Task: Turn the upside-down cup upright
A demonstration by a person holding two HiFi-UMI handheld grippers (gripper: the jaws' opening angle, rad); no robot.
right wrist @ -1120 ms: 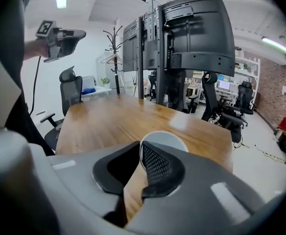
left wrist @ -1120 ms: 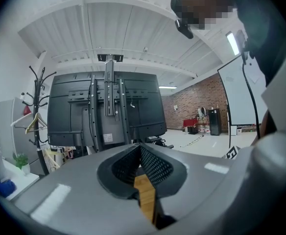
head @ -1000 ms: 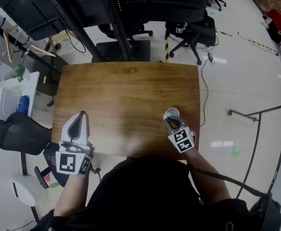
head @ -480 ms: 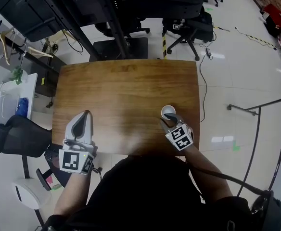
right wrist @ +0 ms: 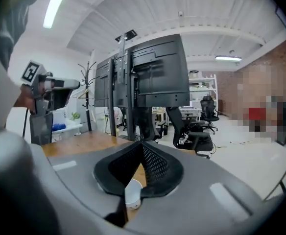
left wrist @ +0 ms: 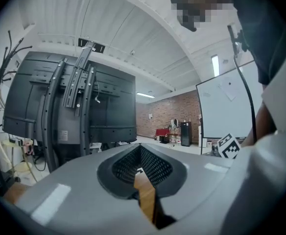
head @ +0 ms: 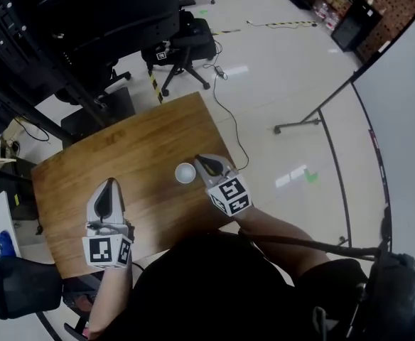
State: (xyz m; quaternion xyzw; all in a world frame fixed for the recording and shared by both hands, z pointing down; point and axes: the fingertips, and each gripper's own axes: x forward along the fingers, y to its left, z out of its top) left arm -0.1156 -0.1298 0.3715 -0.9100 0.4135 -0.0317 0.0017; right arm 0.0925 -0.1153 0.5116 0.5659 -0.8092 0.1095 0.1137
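My right hand-held gripper (head: 200, 160) has just been closing; its jaws now meet with nothing between them. The white cup (head: 185, 172) stands mouth up on the wooden table (head: 122, 155), just beside that gripper's tip. My left hand-held gripper (head: 109, 184) is closed too, empty, well apart from the cup.

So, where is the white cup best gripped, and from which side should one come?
Grip the white cup across its round side wall, coming from the right hand-held gripper's side: it seems to stand mouth up, apart from that gripper, with bare wooden table all around.
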